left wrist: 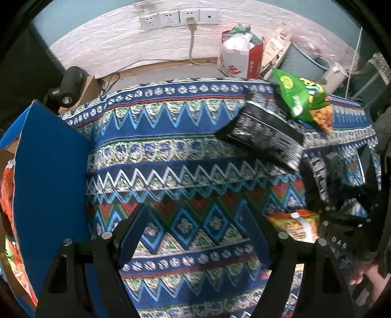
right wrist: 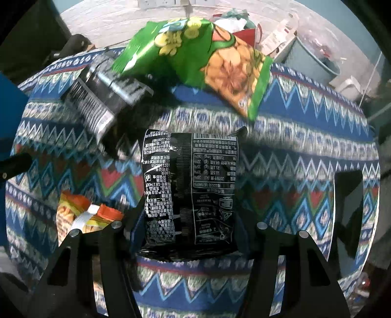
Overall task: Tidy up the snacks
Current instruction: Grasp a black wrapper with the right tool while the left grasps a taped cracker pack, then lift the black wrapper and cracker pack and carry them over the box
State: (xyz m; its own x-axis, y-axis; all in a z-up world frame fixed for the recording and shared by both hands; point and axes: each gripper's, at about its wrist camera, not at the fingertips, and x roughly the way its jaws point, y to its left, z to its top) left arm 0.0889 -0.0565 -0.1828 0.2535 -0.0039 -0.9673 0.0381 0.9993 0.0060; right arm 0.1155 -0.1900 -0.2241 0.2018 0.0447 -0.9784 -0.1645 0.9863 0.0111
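In the right wrist view a black snack pack with white print stands lengthwise between my right gripper's fingers, which press on its two sides. A second black pack lies behind it with a green snack bag leaning on it. An orange bag lies left of the gripper. My left gripper hangs open over the patterned tablecloth with nothing between its fingers. A blue box stands at its left, with orange bags inside.
The left wrist view shows the second black pack, the green bag and the orange bag to the right, beside a hand. Behind the table are wall sockets, a red-and-white bag and a white kettle.
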